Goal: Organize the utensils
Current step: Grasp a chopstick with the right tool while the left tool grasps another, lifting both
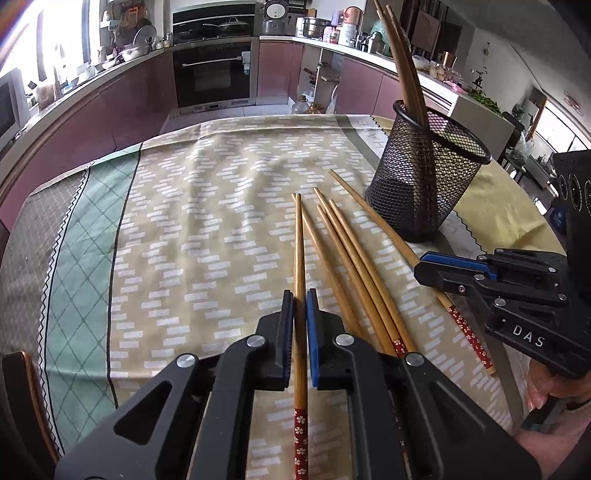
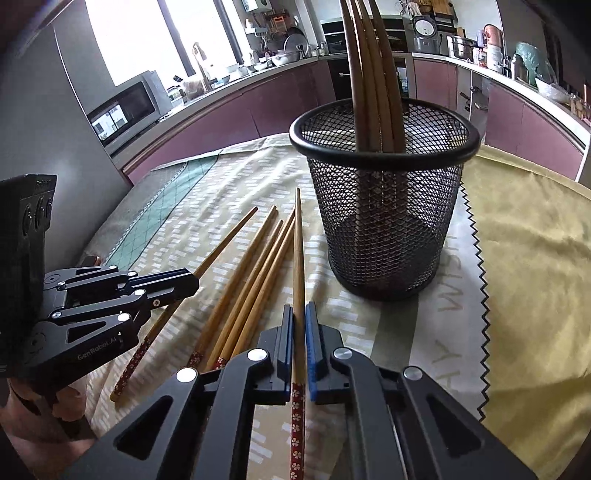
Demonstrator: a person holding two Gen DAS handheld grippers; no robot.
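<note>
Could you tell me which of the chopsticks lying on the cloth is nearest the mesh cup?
The rightmost chopstick, gripped by the right gripper; the others lie further left of the cup.

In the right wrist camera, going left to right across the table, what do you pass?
Left gripper shut on a chopstick → three loose chopsticks → chopstick clamped in the right gripper → mesh holder → yellow cloth.

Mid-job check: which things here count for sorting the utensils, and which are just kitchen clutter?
Job:
- left gripper, shut on a chopstick
- right gripper, shut on another chopstick
- loose chopsticks
- mesh holder

Clutter:
- microwave
- rice cooker
- oven
</note>
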